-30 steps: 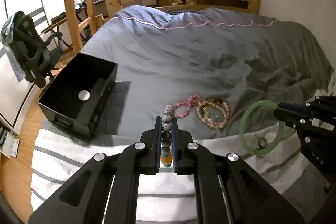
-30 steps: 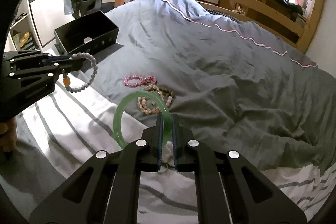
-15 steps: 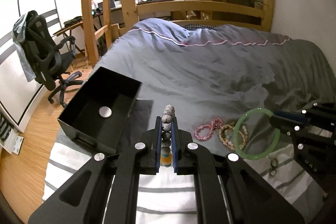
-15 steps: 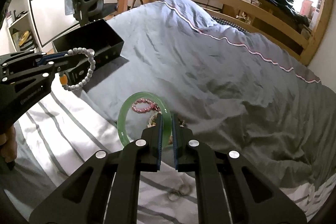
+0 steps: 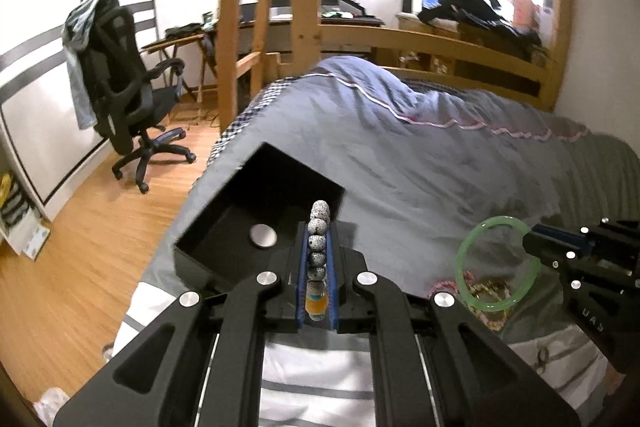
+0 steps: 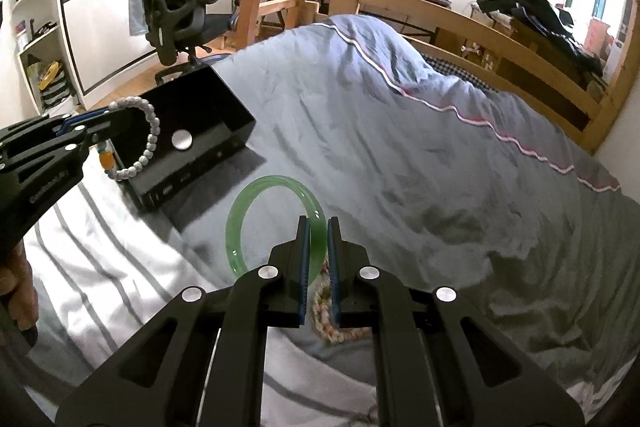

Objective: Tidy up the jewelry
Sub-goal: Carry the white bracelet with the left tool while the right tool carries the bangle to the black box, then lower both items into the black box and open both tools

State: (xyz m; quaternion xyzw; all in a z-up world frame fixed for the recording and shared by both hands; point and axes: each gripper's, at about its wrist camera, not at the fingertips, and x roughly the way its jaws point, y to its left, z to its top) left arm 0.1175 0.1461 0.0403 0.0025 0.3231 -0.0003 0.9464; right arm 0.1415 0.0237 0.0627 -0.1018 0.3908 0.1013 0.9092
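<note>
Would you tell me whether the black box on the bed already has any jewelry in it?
No jewelry shows inside. The black box stands open-topped; only a round silver disc shows on its floor. Its near inner wall is hidden.

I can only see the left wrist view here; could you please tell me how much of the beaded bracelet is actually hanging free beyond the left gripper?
Observer: Most of it. In the right wrist view the beaded bracelet forms a full loop outside the left gripper, with only a short stretch pinched.
Operator: Thank you. Is the loop over the black box yet?
Observer: It overlaps the near corner of the black box in that view, but whether it is truly above the opening I cannot tell.
Operator: And how is the green bangle held?
Observer: The right gripper is shut on the rim of the green bangle, which stands off the bedding.
</note>
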